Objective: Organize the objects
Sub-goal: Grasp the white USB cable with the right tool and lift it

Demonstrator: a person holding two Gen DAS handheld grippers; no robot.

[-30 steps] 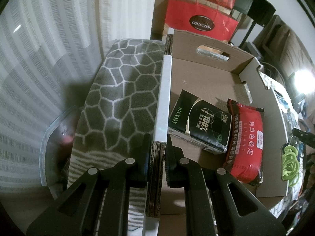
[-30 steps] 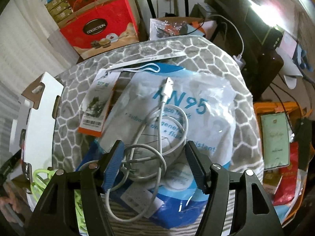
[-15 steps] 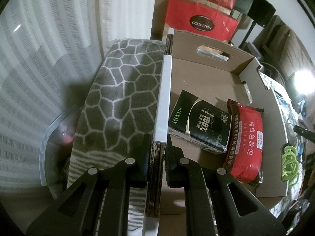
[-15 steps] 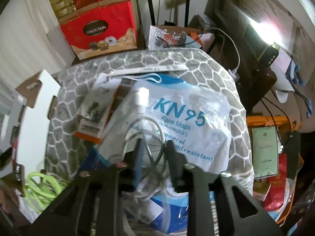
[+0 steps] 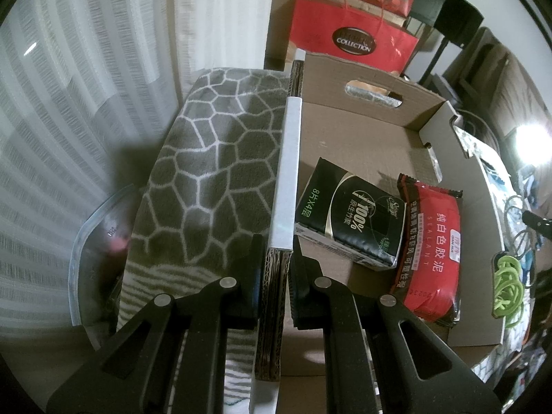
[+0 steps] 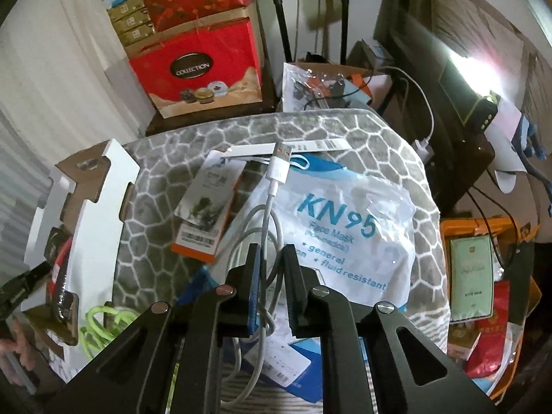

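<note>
The left gripper [image 5: 276, 258] is held level along the near side wall of the open brown corrugated cardboard box [image 5: 362, 138], and its jaws are closed narrowly on that wall, one finger outside and one inside the box. The clamped wall, capped with a white strip, runs straight away from the gripper. Inside the box, just beyond the wall, a black rectangular tissue pack [image 5: 348, 220] is seen lying flat, and a red sealant packet [image 5: 431, 252] lies touching its far side, long axis roughly parallel to the wall. Outside the box, the grey blanket with a white honeycomb pattern [image 5: 214, 172] is spread.

The right gripper [image 6: 270, 272] is tilted downward over the same blanket [image 6: 165, 186], beside the box [image 6: 86, 207]. Its jaws are drawn close together on the white coiled USB charging cable [image 6: 272, 207]. The cable's long free end is pointed away from the gripper, plug [image 6: 281, 158] foremost, above the white KN95 face mask bag [image 6: 345, 220]. A lime green coiled cord [image 6: 100, 327] lies next to the box.
</note>
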